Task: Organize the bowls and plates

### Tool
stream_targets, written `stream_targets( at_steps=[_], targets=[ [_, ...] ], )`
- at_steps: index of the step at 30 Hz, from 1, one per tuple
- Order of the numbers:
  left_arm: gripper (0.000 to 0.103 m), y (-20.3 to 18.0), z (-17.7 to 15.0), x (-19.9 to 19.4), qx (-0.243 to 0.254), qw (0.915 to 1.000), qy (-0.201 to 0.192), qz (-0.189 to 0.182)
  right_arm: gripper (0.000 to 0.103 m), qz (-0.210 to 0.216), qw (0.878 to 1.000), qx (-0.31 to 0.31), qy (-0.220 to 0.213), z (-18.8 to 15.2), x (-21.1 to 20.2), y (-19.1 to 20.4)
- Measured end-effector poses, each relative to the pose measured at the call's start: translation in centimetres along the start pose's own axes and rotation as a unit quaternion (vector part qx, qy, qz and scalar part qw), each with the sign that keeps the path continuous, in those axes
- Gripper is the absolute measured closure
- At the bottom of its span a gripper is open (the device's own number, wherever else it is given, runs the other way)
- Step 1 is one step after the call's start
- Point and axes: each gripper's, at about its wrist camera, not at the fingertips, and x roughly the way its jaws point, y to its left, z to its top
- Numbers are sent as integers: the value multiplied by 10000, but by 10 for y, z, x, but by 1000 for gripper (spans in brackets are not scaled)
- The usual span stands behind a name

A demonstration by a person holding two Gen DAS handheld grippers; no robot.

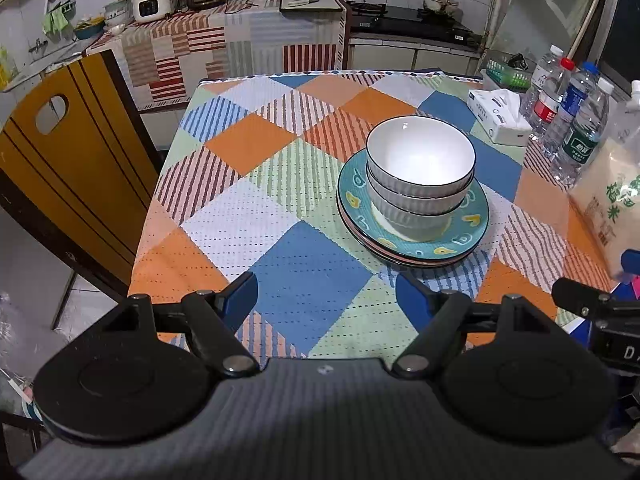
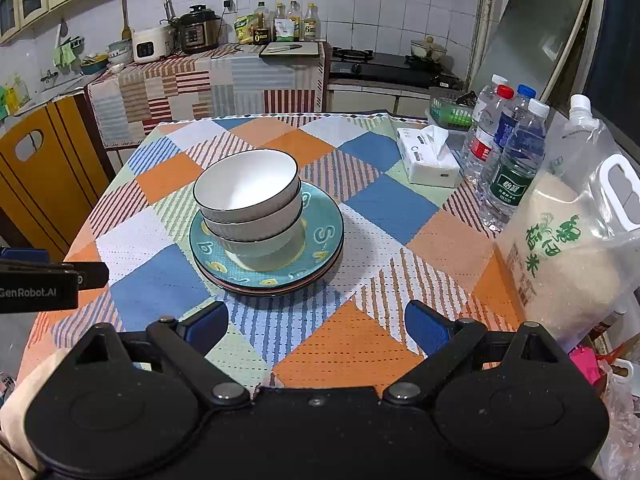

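Three white ribbed bowls [image 1: 420, 168] [image 2: 250, 200] are nested in a stack on a teal patterned plate [image 1: 464, 236] [image 2: 324, 228], which tops a small pile of plates on the checked tablecloth [image 1: 280, 208] [image 2: 380, 216]. My left gripper [image 1: 326, 300] hovers near the table's front edge, below and left of the stack, open with nothing between its blue pads. My right gripper [image 2: 316, 326] is also open and empty, in front of the stack and slightly right of it. The other gripper's body shows at each view's edge.
Water bottles [image 2: 508, 152], a tissue box [image 2: 428, 156], a green basket [image 2: 450, 114] and a bag of rice [image 2: 560, 248] line the table's right side. A yellow chair [image 1: 64, 168] stands at the left. The kitchen counter [image 2: 208, 76] and stove [image 2: 388, 68] are behind.
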Motion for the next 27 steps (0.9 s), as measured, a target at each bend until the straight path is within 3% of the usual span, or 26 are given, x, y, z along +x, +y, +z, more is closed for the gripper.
stream_targets(
  at_steps=[27],
  targets=[
    [23, -1, 0, 1, 131, 9998, -45, 156, 6, -8, 10000, -27, 44, -2, 4, -2]
  ],
)
